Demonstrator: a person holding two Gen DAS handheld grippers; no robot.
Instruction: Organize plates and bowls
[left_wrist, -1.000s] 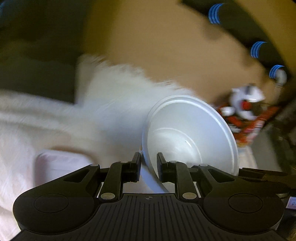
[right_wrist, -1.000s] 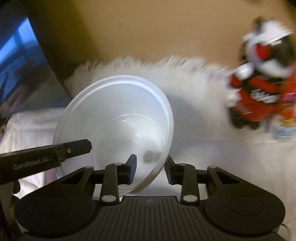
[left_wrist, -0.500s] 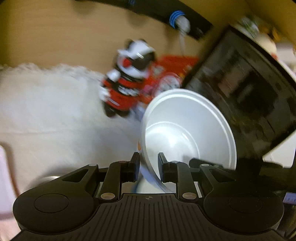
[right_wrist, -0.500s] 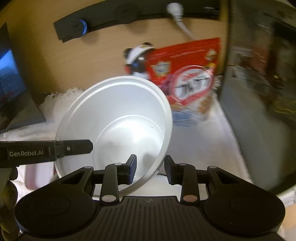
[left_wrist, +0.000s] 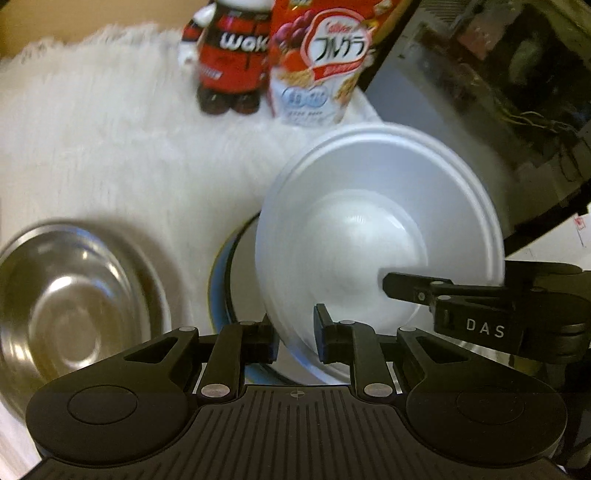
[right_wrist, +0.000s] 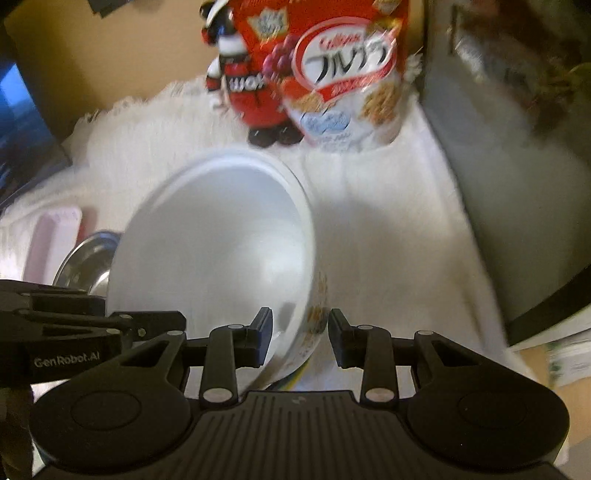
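A white bowl (left_wrist: 380, 236) is held tilted between both grippers. My left gripper (left_wrist: 294, 332) is shut on its left rim. My right gripper (right_wrist: 300, 334) stands around its right rim, which has a patterned outside (right_wrist: 314, 325); a gap shows beside its right finger. The right gripper's finger also shows in the left wrist view (left_wrist: 410, 290). Below the white bowl lies a blue-rimmed dish (left_wrist: 221, 284). A steel bowl (left_wrist: 74, 306) sits on the white furry mat (left_wrist: 110, 147) to the left; it also shows in the right wrist view (right_wrist: 86, 262).
A red cereal bag (right_wrist: 343, 74) and a red-and-black figurine (right_wrist: 251, 96) stand at the back of the mat. A pink tray (right_wrist: 51, 240) lies at the left. A dark glass-fronted appliance (left_wrist: 498, 92) stands at the right.
Both grippers have swung the white bowl right and down, over the blue-rimmed dish. The steel bowl has come into view. The right gripper's fingers stand a little wider.
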